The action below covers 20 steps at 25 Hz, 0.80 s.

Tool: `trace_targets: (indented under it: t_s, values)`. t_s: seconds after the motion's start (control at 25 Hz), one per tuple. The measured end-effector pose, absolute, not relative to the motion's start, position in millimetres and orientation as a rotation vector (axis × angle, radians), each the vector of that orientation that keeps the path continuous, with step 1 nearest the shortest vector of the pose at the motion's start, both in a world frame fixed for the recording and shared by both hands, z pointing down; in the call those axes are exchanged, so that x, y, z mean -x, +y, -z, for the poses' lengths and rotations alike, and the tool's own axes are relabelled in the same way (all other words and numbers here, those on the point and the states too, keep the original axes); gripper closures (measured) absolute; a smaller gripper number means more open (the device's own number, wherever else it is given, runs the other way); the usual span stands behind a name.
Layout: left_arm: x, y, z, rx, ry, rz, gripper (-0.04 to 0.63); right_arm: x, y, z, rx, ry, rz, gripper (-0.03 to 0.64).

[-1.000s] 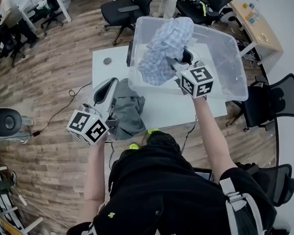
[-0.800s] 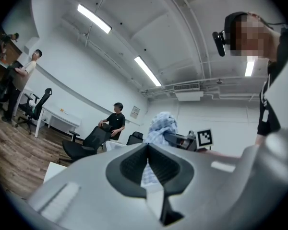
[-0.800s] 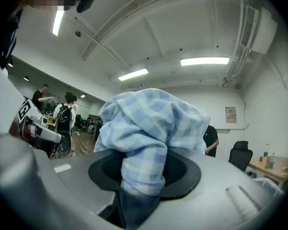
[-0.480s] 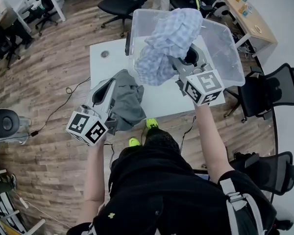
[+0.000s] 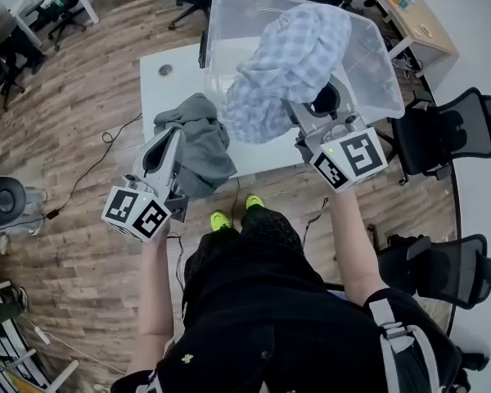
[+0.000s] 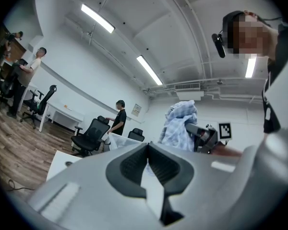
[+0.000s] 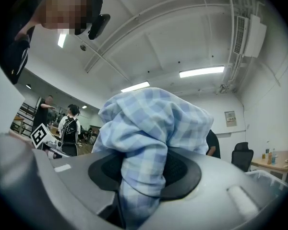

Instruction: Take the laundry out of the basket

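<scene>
Seen from the head, the bench (image 5: 159, 88) lies bare at 11 o'clock, left of the bin (image 5: 376, 72), and in a strip at 12 o'clock along its near edge. A grey garment (image 5: 192, 142) covers its near-left corner. The checked shirt (image 5: 290, 64) hangs across the bin's near wall, screening the opening. At 3 o'clock chairs (image 5: 442, 133) crowd in. At 9 o'clock the floor (image 5: 57, 137) is open.

I'm in black, neon-yellow shoes (image 5: 222, 219) at twelve o'clock; my left gripper (image 5: 174, 137) and right gripper (image 5: 308, 115): grey shells, black-and-white marker cubes (image 5: 135, 214).
</scene>
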<state>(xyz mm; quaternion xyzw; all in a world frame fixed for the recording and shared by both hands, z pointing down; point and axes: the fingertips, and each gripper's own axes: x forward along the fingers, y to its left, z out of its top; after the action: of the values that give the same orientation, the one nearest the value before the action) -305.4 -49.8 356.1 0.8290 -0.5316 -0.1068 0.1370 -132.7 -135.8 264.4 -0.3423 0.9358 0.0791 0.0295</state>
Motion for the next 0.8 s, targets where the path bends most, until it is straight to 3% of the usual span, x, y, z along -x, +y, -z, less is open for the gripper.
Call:
trace_targets:
  t_s: [0.8]
  values:
    - [163, 63, -371, -2.356, -1.623, 0.273, 0.588, 36, 8, -354, 0.736, 3.001, 0.127, 0.443]
